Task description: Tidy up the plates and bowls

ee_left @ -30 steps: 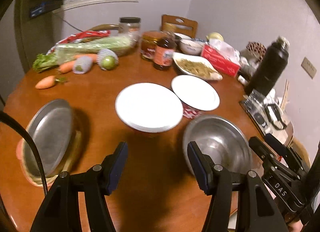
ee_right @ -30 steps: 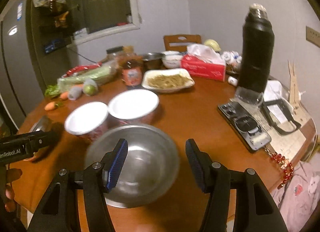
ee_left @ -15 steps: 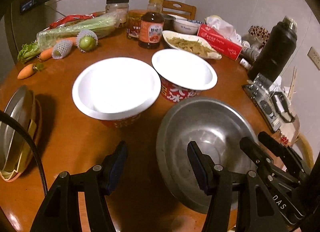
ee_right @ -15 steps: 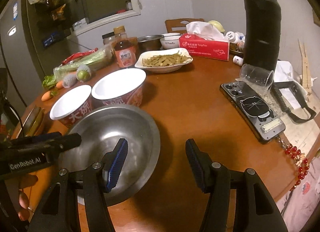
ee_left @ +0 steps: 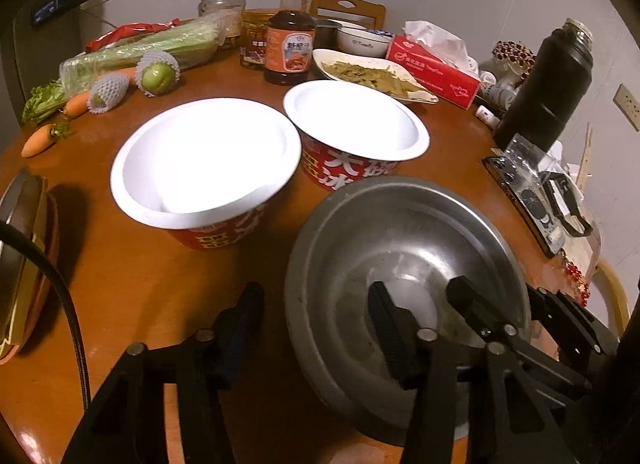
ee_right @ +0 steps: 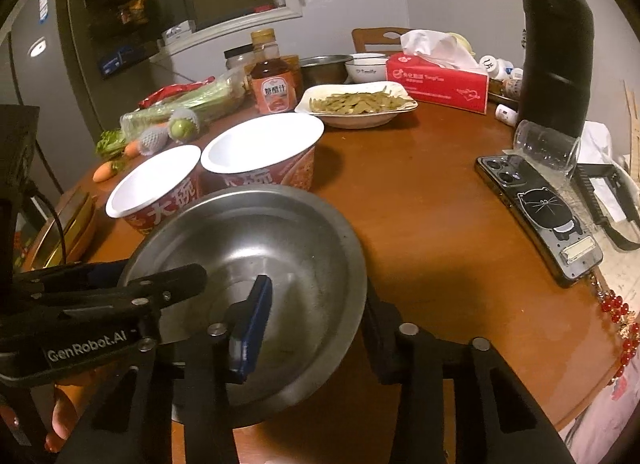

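A steel bowl (ee_left: pixel 400 232) (ee_right: pixel 280 232) sits on the round wooden table near its front edge. My left gripper (ee_left: pixel 316 296) straddles the bowl's left rim, one finger inside and one outside. Its jaws are closing, and a gap still shows at the outer pad. My right gripper (ee_right: pixel 316 296) straddles the right rim, closing; its blue pad lies against the inner wall and the outer finger is tucked under the rim. Behind the steel bowl stand two paper bowls, white inside and red outside (ee_left: pixel 204 160) (ee_left: pixel 356 120). A stack of plates (ee_left: pixel 20 264) lies at the table's left edge.
Further back are a sauce bottle (ee_left: pixel 290 44), a dish of green beans (ee_left: pixel 368 72), a red tissue box (ee_left: pixel 432 68) and bagged vegetables (ee_left: pixel 140 48). To the right are a black flask (ee_right: pixel 556 44), a tipped clear cup (ee_right: pixel 548 148) and a phone (ee_right: pixel 536 216).
Both grippers have come down and forward onto the steel bowl. Each now has one finger inside it, and both pairs of jaws have narrowed, the right more so.
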The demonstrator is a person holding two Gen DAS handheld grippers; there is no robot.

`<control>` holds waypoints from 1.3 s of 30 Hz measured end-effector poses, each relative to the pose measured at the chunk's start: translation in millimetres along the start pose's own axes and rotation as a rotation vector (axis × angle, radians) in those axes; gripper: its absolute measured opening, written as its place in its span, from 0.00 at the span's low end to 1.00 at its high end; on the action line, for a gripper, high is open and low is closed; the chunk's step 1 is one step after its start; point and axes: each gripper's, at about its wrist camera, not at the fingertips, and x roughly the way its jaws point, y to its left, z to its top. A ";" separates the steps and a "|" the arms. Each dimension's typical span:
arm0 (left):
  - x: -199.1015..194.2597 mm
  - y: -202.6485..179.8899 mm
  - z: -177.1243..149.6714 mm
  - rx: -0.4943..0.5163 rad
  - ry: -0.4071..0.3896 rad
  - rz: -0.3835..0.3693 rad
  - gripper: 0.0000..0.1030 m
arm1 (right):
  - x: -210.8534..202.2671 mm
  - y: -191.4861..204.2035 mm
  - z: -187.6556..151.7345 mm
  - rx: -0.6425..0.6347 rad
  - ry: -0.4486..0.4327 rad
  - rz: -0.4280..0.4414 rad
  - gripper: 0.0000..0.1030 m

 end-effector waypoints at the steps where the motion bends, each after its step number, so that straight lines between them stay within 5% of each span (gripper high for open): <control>1: -0.1 -0.6 -0.6 0.003 0.002 -0.008 0.44 | 0.1 1.4 -0.1 -0.003 0.001 0.001 0.41; 4: -3.4 -4.0 -2.0 0.019 -0.002 -0.025 0.36 | -1.3 4.8 -0.6 -0.011 0.000 -0.004 0.40; 39: -62.0 78.5 -42.9 -0.084 -0.059 0.076 0.36 | -11.9 105.2 -17.5 -0.150 0.072 0.114 0.40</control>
